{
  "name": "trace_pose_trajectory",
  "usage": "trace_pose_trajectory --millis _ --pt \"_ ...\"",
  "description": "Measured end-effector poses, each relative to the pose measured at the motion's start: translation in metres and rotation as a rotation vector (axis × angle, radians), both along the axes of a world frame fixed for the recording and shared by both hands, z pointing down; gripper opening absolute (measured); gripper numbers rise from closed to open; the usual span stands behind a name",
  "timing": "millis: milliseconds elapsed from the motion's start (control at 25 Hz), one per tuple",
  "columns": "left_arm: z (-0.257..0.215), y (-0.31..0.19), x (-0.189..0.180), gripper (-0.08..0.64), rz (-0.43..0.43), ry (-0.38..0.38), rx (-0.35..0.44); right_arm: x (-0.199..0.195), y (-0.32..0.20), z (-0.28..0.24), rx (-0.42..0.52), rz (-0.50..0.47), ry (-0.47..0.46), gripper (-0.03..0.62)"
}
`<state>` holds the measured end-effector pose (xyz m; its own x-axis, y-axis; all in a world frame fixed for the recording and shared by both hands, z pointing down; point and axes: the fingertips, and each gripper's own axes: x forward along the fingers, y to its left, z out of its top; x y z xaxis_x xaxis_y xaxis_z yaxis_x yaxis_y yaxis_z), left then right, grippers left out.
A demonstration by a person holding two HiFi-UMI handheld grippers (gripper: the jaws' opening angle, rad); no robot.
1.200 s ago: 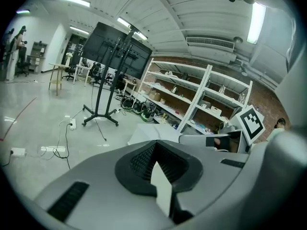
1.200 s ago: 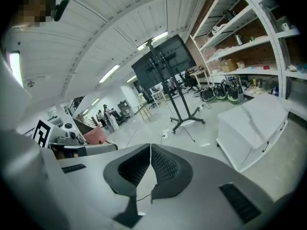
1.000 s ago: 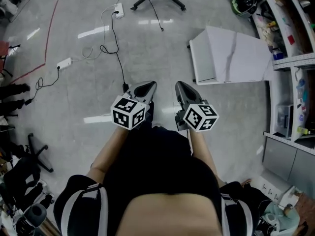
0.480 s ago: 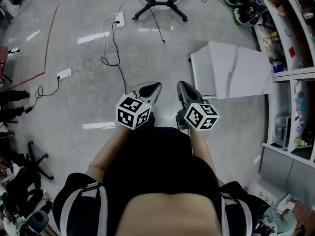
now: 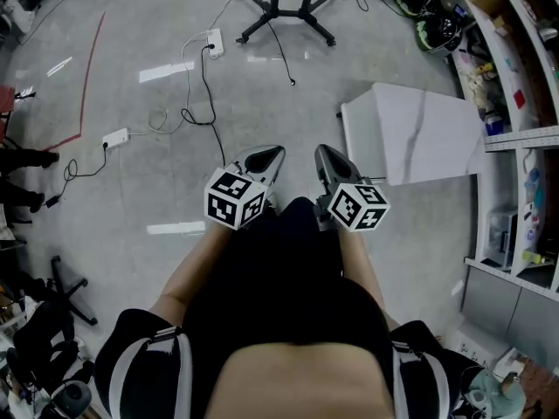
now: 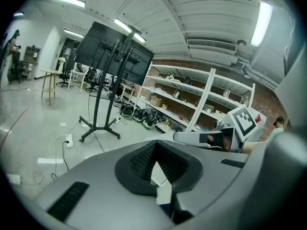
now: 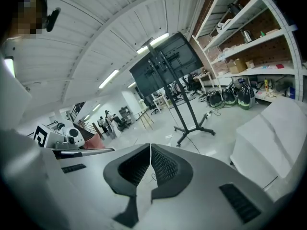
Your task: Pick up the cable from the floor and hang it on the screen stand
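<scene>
A steep downward view is given over a person's dark-clothed torso onto a glossy grey floor [image 5: 131,190]. Both tools are held level at waist height, side by side and just apart, pointed toward the far edge of the floor. The left gripper [image 5: 269,157] is seen with its jaws clenched together and nothing caught between them. The right gripper [image 5: 325,157] is likewise pressed closed and empty. Both are judged to be carried shut simply because nothing is within reach.

The cable [image 5: 281,52], thin and black, is laid on the floor near its far edge. It trails out from between the splayed black legs of the screen stand [image 5: 281,7] and ends loose on bare floor, well apart from both grippers. A second black lead [image 5: 208,103] is run from a white power strip [image 5: 212,42] toward the left gripper, with a loop partway along. Which of the two is meant cannot be told for certain, though the one at the stand is judged the likelier.

In the left gripper view the stand is shown upright, with dark screens [image 6: 112,51] mounted high on its pole. A white cabinet [image 5: 410,133] is set toward the right edge of the floor, before crowded shelving [image 5: 515,103].

The task is judged not yet begun. An approach and a stoop are called for, with one pair of jaws parted before the cable can be taken.
</scene>
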<state>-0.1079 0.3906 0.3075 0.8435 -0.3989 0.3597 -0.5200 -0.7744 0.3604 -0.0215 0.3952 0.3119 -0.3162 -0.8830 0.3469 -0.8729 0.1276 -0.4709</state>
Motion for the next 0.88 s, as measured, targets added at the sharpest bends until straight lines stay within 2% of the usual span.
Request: trace_pose_trajectory --millis 480,880 --pt "0.009 0.014 0.002 0.000 -0.011 -0.005 -0.035 0.036 0.010 0.002 0.013 0.043 0.047 0.025" --pt "0.013 -0.056 0.027 0.000 -0.052 -0.029 -0.032 0.066 -0.070 0.002 0.042 0.025 0.025 0.025"
